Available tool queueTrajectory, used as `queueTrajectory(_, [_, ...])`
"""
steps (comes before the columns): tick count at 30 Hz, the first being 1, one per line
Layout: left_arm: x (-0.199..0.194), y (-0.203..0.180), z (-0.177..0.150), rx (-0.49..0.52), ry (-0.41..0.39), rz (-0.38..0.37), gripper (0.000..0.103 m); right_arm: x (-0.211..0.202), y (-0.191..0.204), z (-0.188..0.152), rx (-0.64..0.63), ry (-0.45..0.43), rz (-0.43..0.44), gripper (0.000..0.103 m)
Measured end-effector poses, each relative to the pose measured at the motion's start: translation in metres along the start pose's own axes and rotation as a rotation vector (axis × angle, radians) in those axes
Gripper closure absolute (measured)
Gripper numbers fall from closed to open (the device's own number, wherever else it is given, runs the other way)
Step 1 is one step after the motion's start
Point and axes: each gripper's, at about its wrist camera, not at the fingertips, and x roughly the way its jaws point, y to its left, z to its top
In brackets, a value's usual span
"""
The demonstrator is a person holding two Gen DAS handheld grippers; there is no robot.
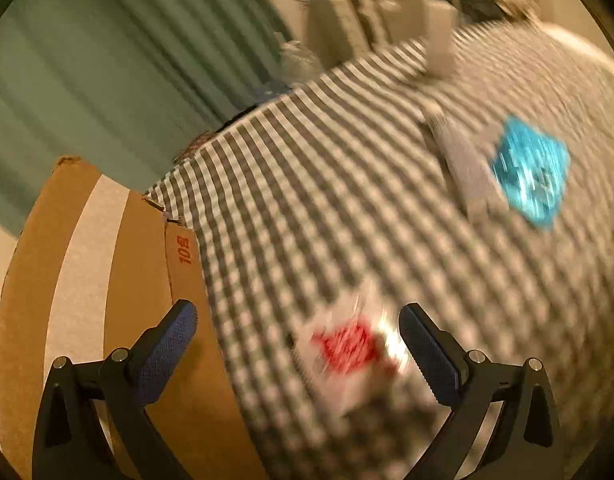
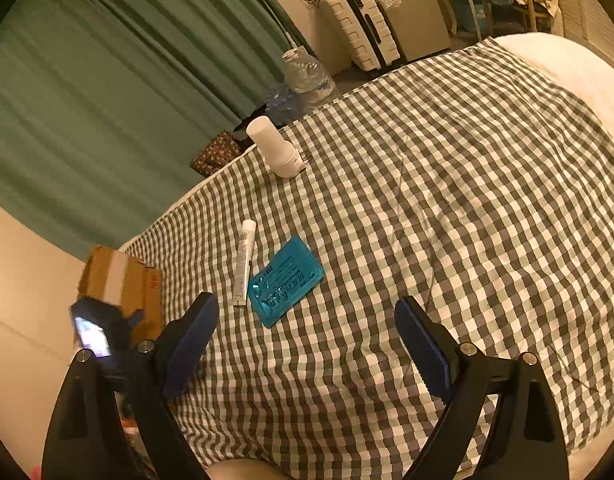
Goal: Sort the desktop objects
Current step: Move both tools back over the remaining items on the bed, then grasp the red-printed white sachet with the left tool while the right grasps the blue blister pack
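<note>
Inspecting the checked cloth (image 2: 447,184), we find both tongs released — the left gripper (image 1: 297,340) gapes over a blurred red-and-white packet (image 1: 349,354) beside the cardboard box (image 1: 87,280); the right gripper (image 2: 307,334) grasps nothing, near the blue pack (image 2: 285,286) and white tube (image 2: 243,262).

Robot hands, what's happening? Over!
Both tongs open, left, right. Red-and-white packet under left. Blue pouch, white tube ahead of right. Nothing blocking.
</note>
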Motion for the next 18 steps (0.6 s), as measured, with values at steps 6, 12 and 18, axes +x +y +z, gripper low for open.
queueTrajectory(6, [-0.010,-0.008,-0.016,-0.033,0.007,-0.125,0.000,0.013,0.010,-0.007,-0.030,0.031,-0.003,0.012])
queueTrajectory(12, [0.011,-0.008,-0.011,-0.447,0.126,-0.148,0.000,0.031,0.020,-0.017,-0.101,0.070,-0.040,0.012])
queueTrajectory(18, [0.026,-0.009,-0.023,-0.611,0.182,-0.152,0.000,0.048,0.010,-0.017,-0.096,0.094,-0.048,0.012])
